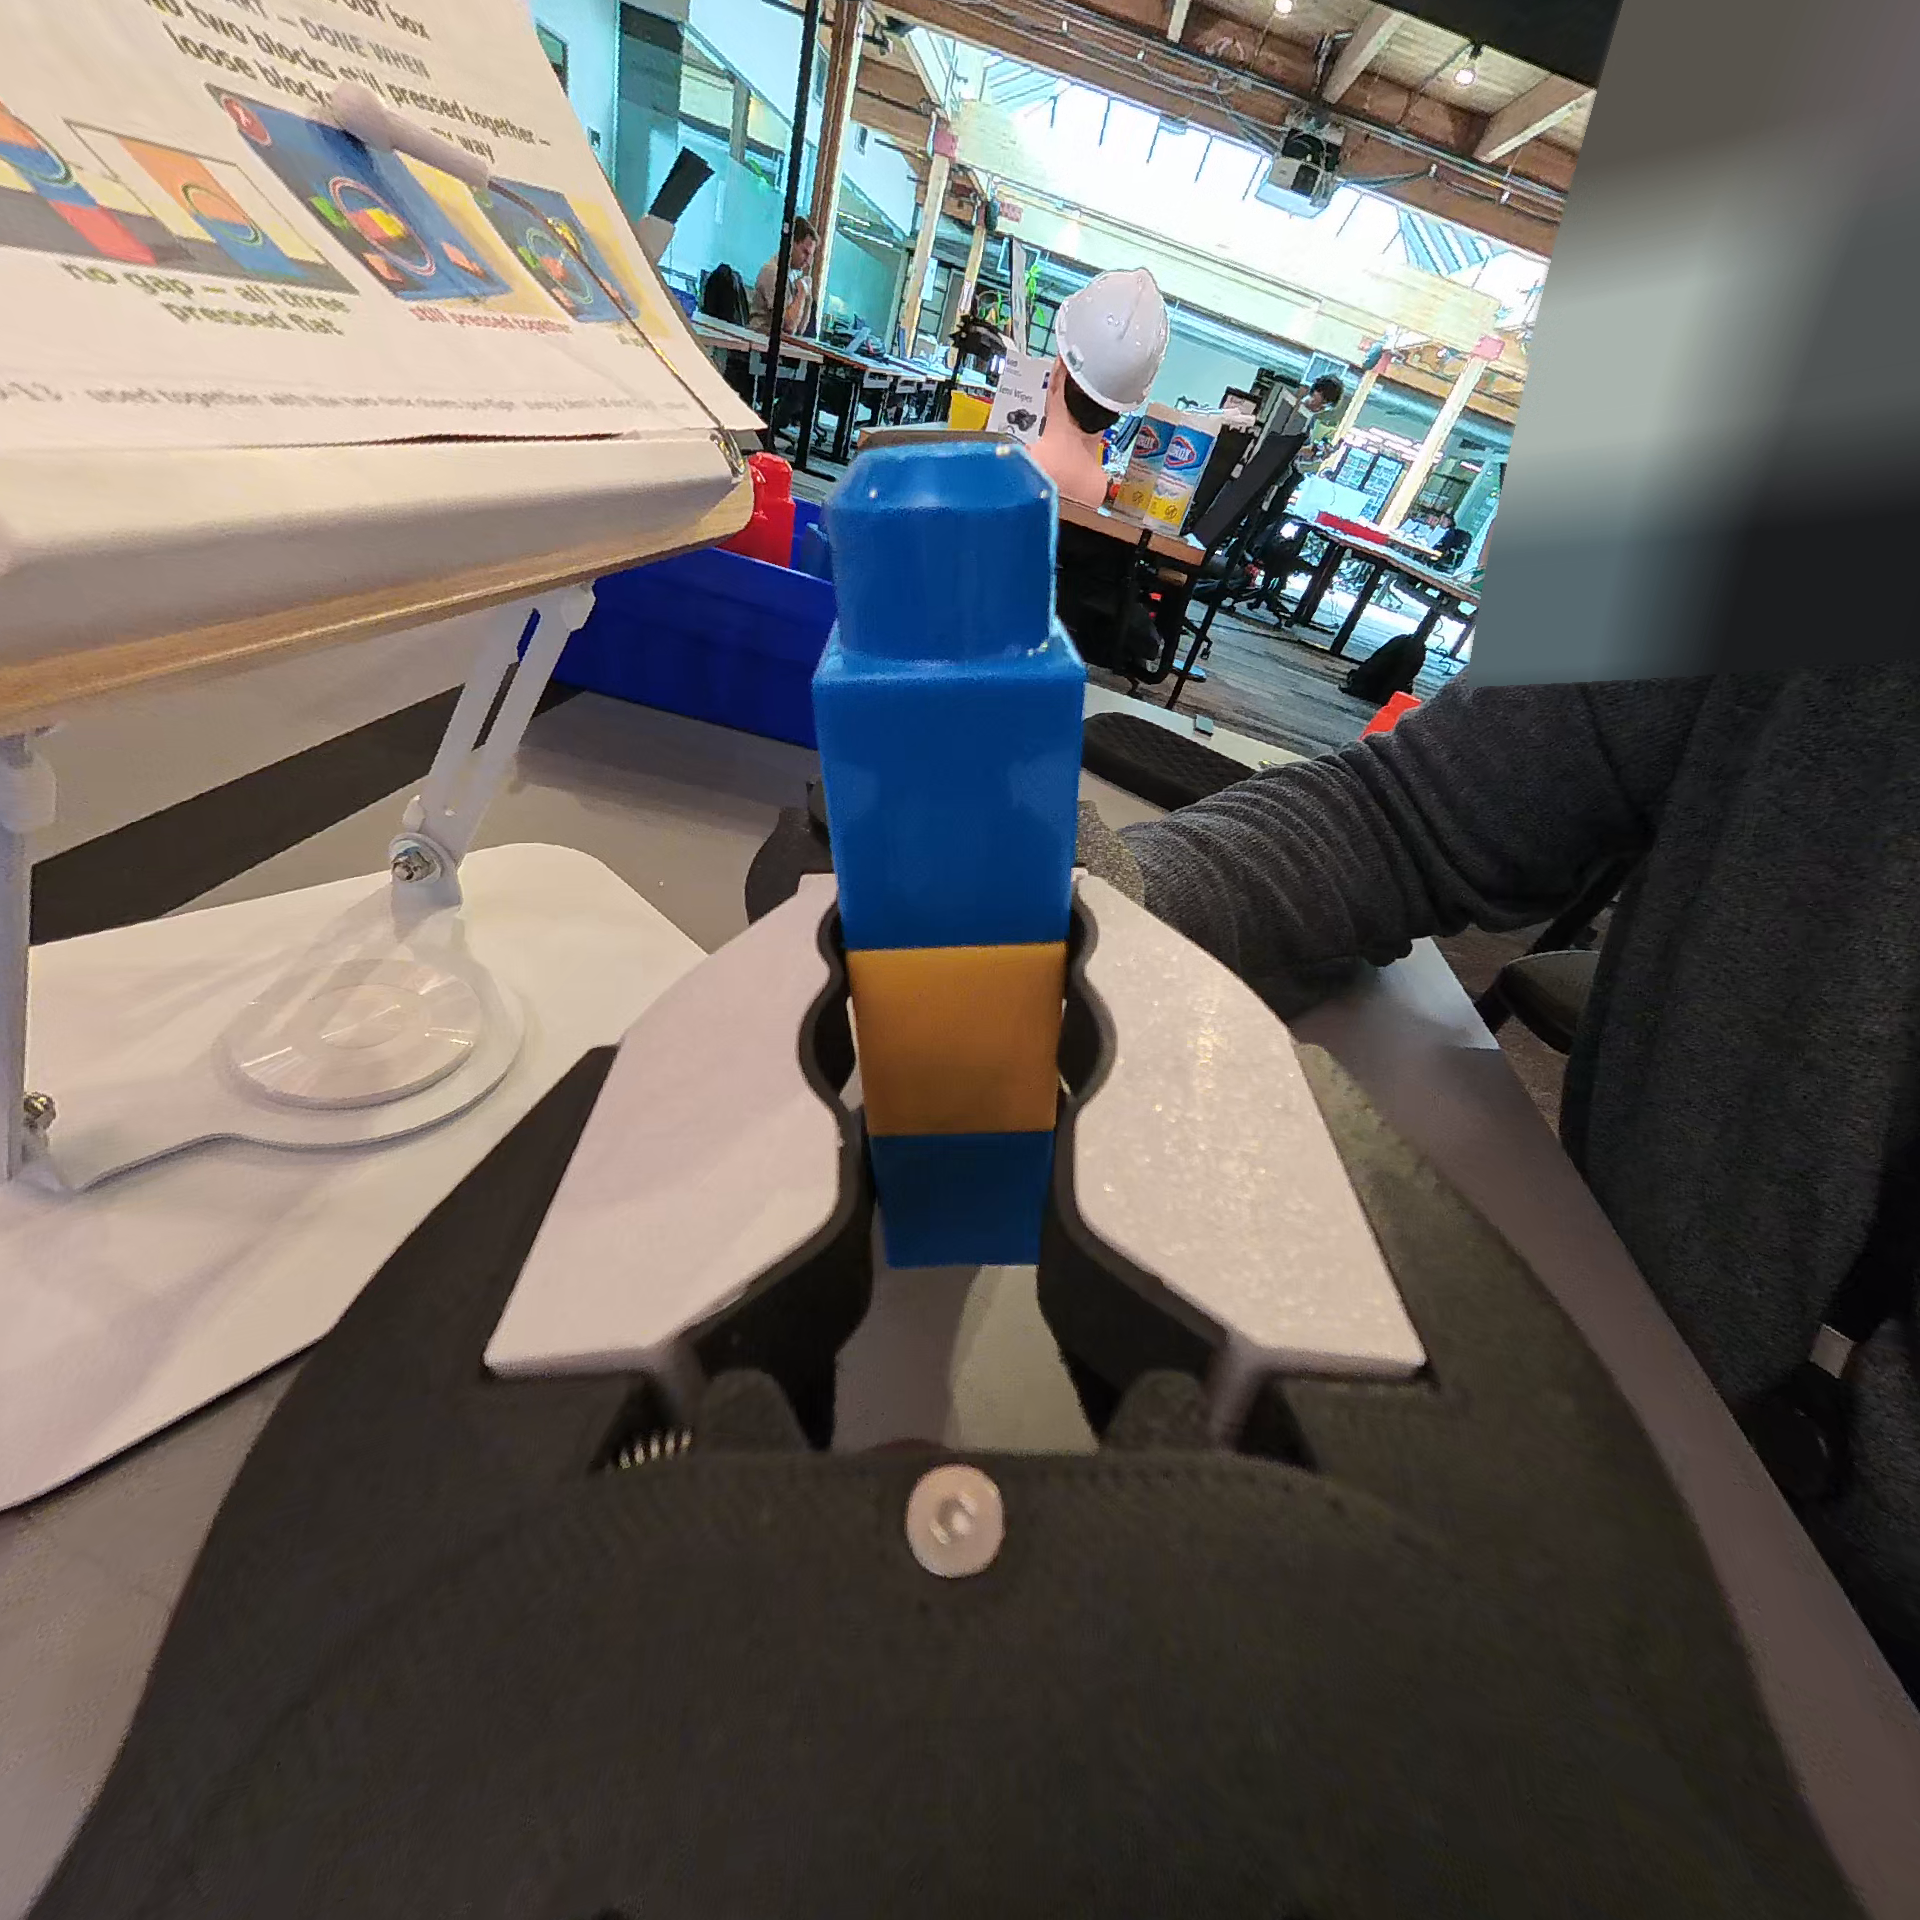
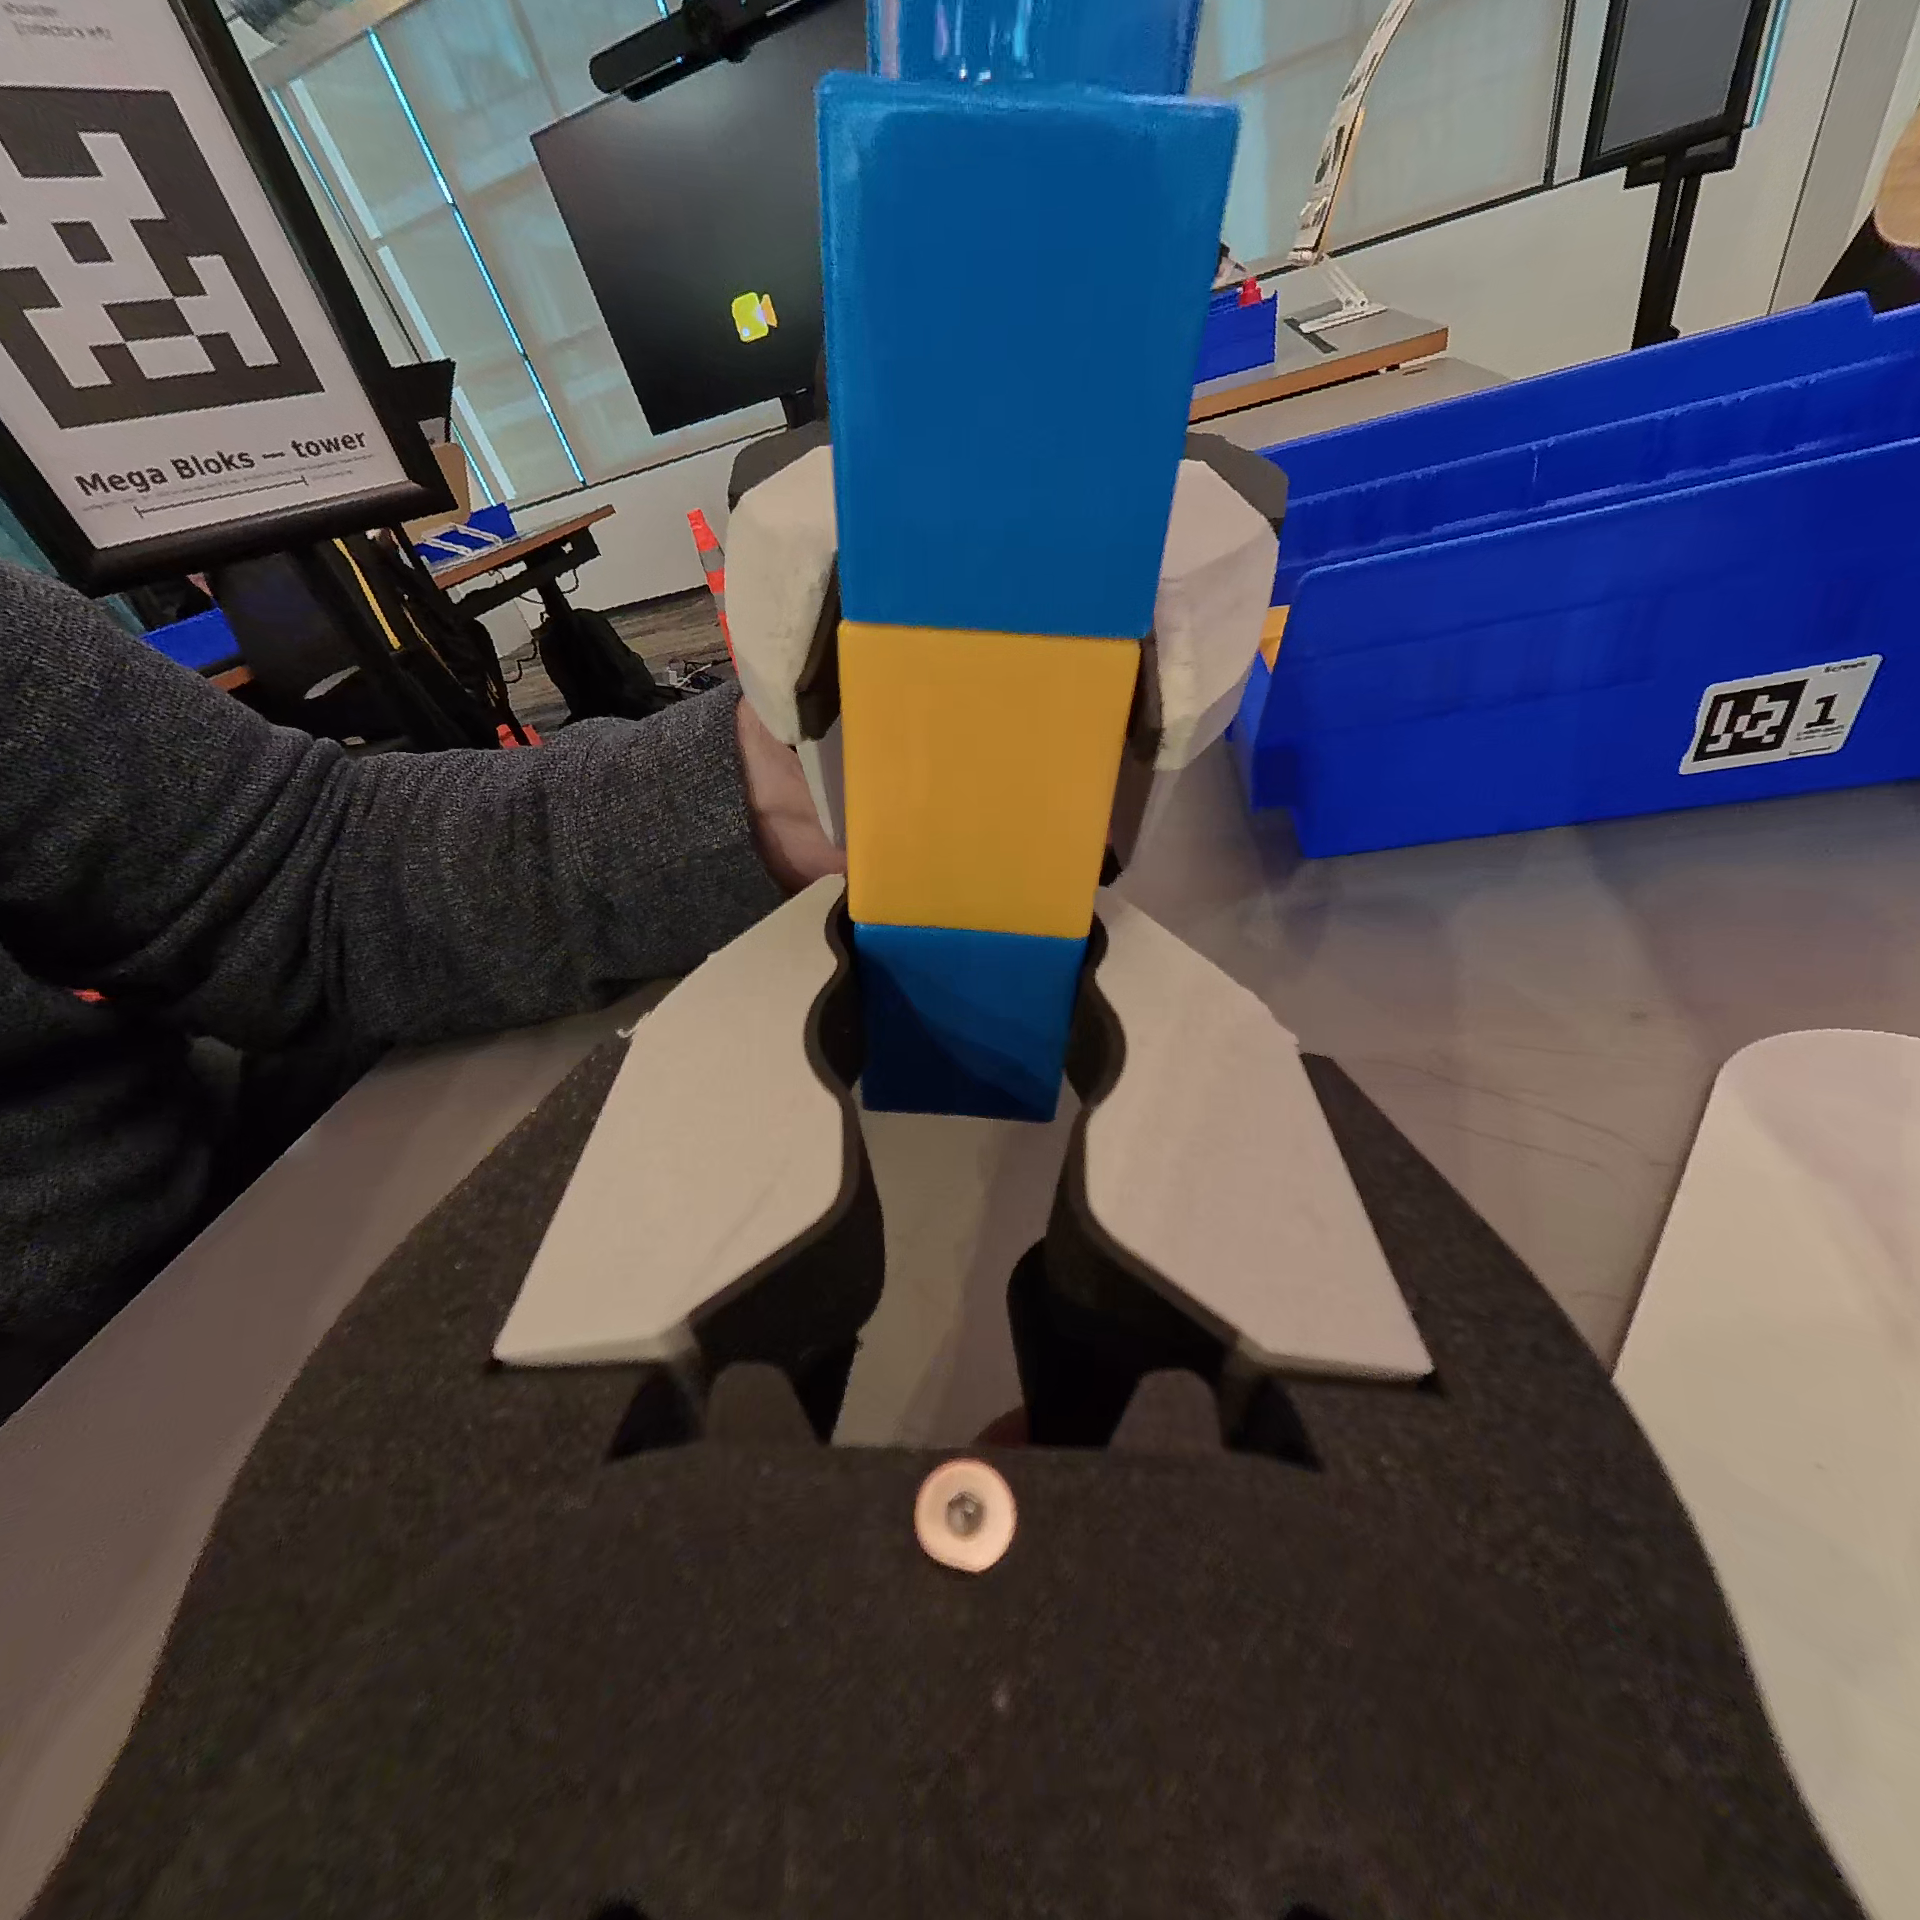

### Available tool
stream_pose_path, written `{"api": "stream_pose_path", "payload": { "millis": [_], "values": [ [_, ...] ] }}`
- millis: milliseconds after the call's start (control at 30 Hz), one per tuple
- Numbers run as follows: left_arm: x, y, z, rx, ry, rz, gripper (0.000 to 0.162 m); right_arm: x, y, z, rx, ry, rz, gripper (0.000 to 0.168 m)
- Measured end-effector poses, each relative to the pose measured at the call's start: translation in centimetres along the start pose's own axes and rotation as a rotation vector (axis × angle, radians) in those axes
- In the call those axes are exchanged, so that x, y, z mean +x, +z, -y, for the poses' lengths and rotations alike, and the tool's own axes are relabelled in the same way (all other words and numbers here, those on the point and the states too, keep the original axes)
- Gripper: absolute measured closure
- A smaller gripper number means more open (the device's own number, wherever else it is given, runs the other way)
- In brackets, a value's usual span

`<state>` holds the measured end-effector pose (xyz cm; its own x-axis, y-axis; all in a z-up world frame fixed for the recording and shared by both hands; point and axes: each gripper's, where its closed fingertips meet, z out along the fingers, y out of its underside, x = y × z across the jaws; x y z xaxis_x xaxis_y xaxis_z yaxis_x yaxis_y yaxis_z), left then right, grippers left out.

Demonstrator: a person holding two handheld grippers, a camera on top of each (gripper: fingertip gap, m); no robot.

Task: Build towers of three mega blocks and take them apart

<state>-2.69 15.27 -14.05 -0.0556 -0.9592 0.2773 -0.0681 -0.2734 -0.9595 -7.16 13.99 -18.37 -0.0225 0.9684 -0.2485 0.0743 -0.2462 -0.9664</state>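
Note:
A three-block tower stands upright between both grippers: a blue top block [image 1: 945, 790] [image 2: 1018, 364], a yellow middle block [image 1: 956, 1039] [image 2: 982, 779] and a blue bottom block [image 1: 961, 1195] [image 2: 961, 1023], pressed together with no gaps. My left gripper [image 1: 956, 935] is shut on the tower around the yellow block. It shows beyond the tower in the right wrist view [image 2: 779, 623]. My right gripper [image 2: 966, 935] is shut on the bottom blue block from the opposite side. The tower's underside is hidden.
A blue bin [image 2: 1558, 623] sits at the right; another blue bin [image 1: 707, 634] holds a red block [image 1: 769, 509]. A tilted stand with an instruction sheet [image 1: 312, 312] on a white base [image 1: 312, 1018] is at the left. A person's grey sleeve [image 1: 1455, 810] [image 2: 312, 831] rests nearby. There is about 6 centimetres between the tips of the two grippers.

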Motion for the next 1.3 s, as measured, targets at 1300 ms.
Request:
{"api": "stream_pose_path", "payload": {
  "millis": [1300],
  "values": [
    [0.5, 2.0, -2.3, -0.260, -0.016, 0.075, 0.126, -0.4, -4.2, 6.8, 0.235, -0.040, -0.004, 0.133]
  ]
}}
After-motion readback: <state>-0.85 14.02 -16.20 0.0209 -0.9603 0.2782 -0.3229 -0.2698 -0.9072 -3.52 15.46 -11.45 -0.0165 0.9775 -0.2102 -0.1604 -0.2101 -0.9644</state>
